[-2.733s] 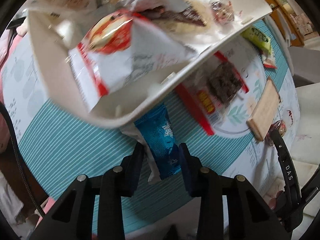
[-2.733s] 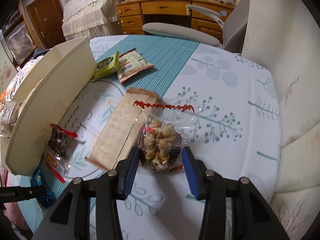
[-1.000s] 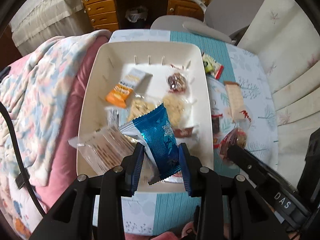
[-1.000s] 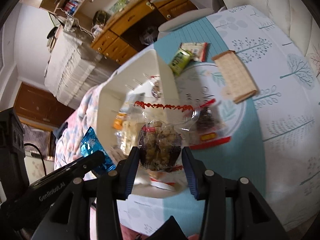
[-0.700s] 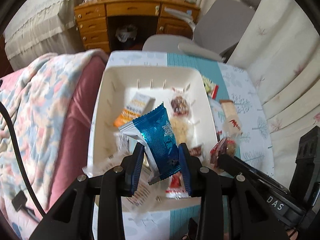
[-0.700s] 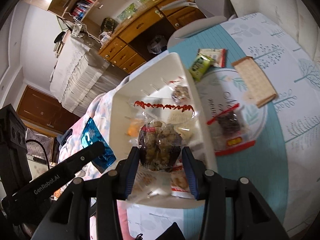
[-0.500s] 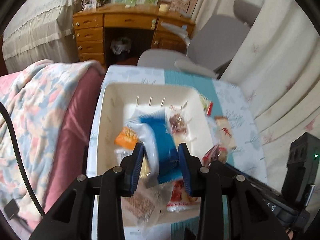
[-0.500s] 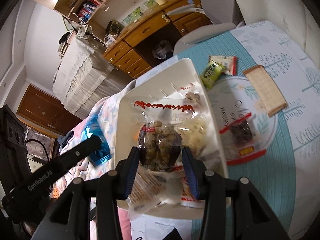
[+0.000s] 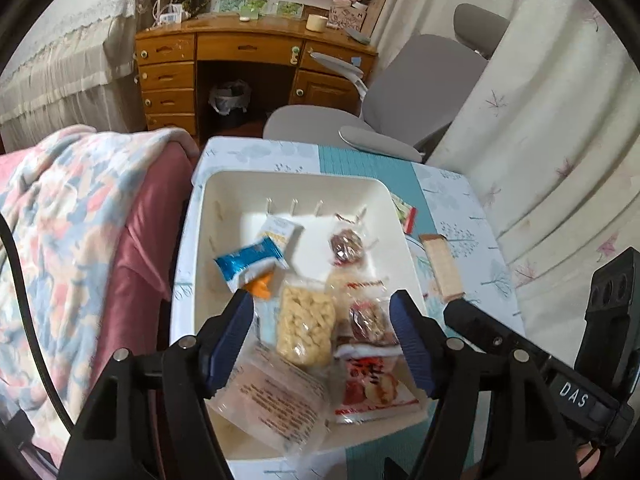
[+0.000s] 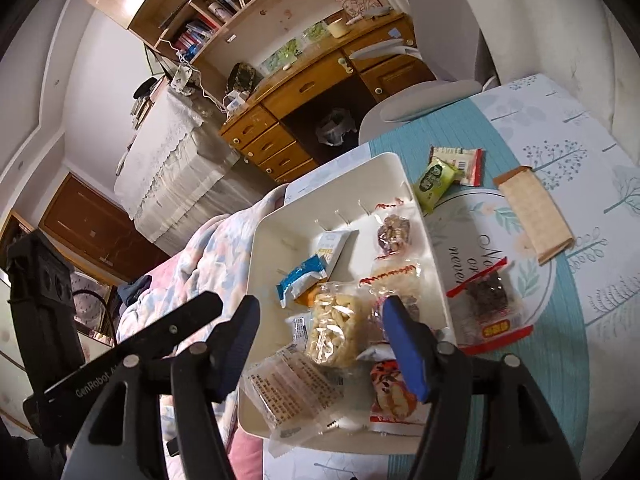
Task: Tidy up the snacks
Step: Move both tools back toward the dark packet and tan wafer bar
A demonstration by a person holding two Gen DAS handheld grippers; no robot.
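Blue pkt in bin, beyond L claw.

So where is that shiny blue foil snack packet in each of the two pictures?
Left wrist view: the shiny blue foil snack packet lies in the white plastic tray, left of centre, above the left finger.
Right wrist view: the same packet lies in the tray just left of centre, above the clear bag of pale puffed snacks.
Shared landmark: the white and orange carton just beyond the packet.
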